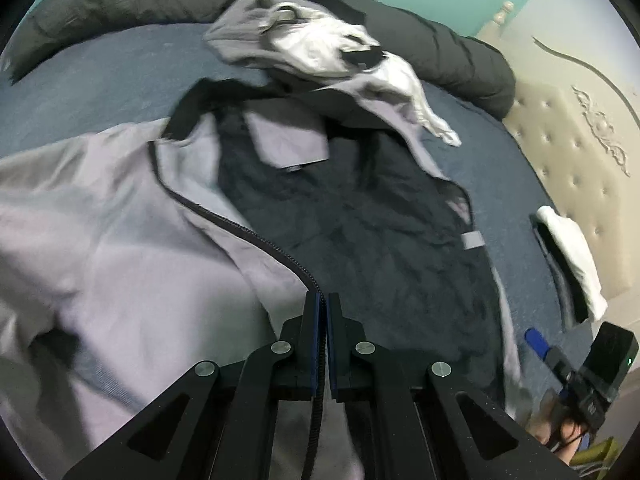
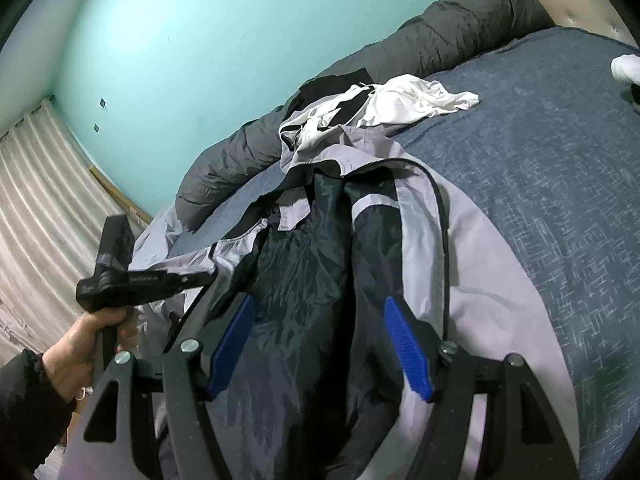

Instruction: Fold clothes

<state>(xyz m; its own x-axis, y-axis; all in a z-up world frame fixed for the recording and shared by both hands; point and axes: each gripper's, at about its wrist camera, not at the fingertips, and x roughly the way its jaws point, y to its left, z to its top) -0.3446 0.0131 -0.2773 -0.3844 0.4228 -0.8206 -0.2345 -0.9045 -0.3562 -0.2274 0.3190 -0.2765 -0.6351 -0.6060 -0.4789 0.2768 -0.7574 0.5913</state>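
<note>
Left gripper, bottom centre, is clamped on the zipper edge of the jacket, which lies open across the bed. Recommend drawing that flap flat across the dark lining, keeping tension even. Right gripper hovers spread above the lining, holding nothing. A heap of clothes lies beyond.

Blue bed, dark duvet, curtain

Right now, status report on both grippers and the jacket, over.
Left gripper shut on grey zip-up jacket front edge. Right gripper open over dark lining. White crumpled garments lying across collar.
</note>
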